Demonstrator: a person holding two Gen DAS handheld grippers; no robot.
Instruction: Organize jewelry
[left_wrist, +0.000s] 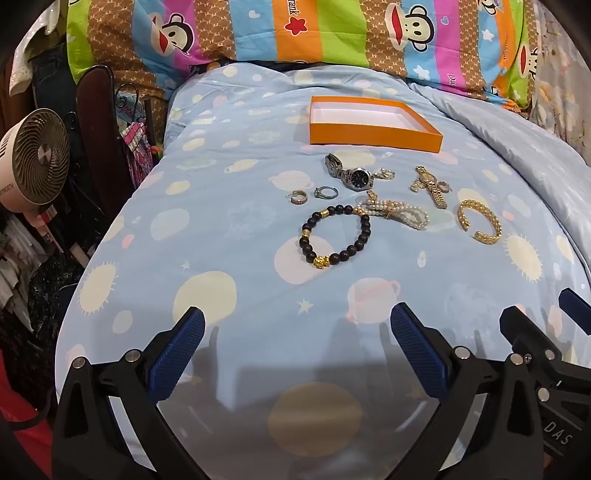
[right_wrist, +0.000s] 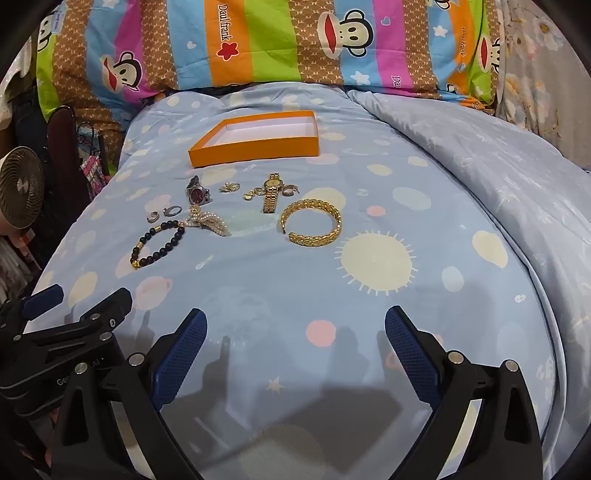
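An empty orange box (left_wrist: 373, 138) (right_wrist: 255, 151) with a white inside lies on the blue bedcover. In front of it jewelry is spread out: a black bead bracelet (left_wrist: 334, 234) (right_wrist: 157, 243), a pearl bracelet (left_wrist: 397, 214) (right_wrist: 208, 223), a gold cuff (left_wrist: 480, 221) (right_wrist: 312, 225), a silver watch (left_wrist: 349, 171) (right_wrist: 197, 192), a gold watch (left_wrist: 432, 186) (right_wrist: 271, 194) and two rings (left_wrist: 310, 195) (right_wrist: 162, 214). My left gripper (left_wrist: 297, 328) and right gripper (right_wrist: 295, 328) hover open near the bed's front, well short of the jewelry, with nothing between their fingers.
A striped cartoon-monkey pillow (left_wrist: 295, 29) (right_wrist: 277, 40) lies behind the box. A small fan (left_wrist: 35, 158) (right_wrist: 20, 184) and clutter stand off the bed's left edge. A folded blue quilt (right_wrist: 498, 166) rises at the right. The other gripper shows at each view's edge.
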